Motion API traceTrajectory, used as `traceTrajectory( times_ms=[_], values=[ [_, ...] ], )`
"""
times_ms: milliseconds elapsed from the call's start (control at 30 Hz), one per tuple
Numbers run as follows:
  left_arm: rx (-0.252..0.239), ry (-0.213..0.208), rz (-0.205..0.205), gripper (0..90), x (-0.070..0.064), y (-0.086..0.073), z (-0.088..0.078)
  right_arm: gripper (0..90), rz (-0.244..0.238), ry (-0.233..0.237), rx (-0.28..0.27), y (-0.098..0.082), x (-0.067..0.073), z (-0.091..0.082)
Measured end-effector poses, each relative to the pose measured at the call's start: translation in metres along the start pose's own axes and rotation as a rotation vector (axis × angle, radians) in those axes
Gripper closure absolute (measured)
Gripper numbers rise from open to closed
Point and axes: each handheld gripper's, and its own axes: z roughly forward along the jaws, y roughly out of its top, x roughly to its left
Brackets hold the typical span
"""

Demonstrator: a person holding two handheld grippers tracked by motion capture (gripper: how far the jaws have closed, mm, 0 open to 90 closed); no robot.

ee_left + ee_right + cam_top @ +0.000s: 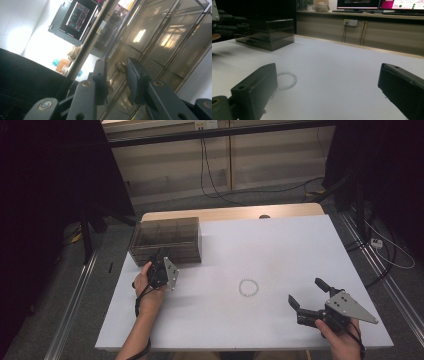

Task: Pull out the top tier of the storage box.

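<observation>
A: Item one, box (166, 240): smoked clear plastic, drawers in front, gridded top, far left of the table (280, 250). Long axis runs across the table; the drawer faces point toward the person.

B: Left gripper (161, 261)?

A: At the box's front near corner. In its own view the jaws stand partly closed around a small drawer knob (121, 67), pads apparently not pressing yet.

B: Advice for the step?

A: Centre the knob between the pads, close fully, then pull straight along the drawer's run, toward the person, so the box doesn't skid or twist.

B: Item two?

A: Bracelet (248, 287): pale bead ring, flat mid-table, well apart from the box. Round, so no long axis.

B: Right gripper (306, 293)?

A: Jaws wide open, empty, aimed at the bracelet from the near right corner
</observation>
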Motion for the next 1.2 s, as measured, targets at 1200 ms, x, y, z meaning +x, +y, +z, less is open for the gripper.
traceTrajectory(
  times_ms=[1200],
  values=[
    [0.008, 0.015, 0.063, 81.3, -0.007, 0.0052, -0.0017, 2.0, -0.001, 0.003, -0.003, 0.0002, 0.0001, 0.0002]
  ],
)
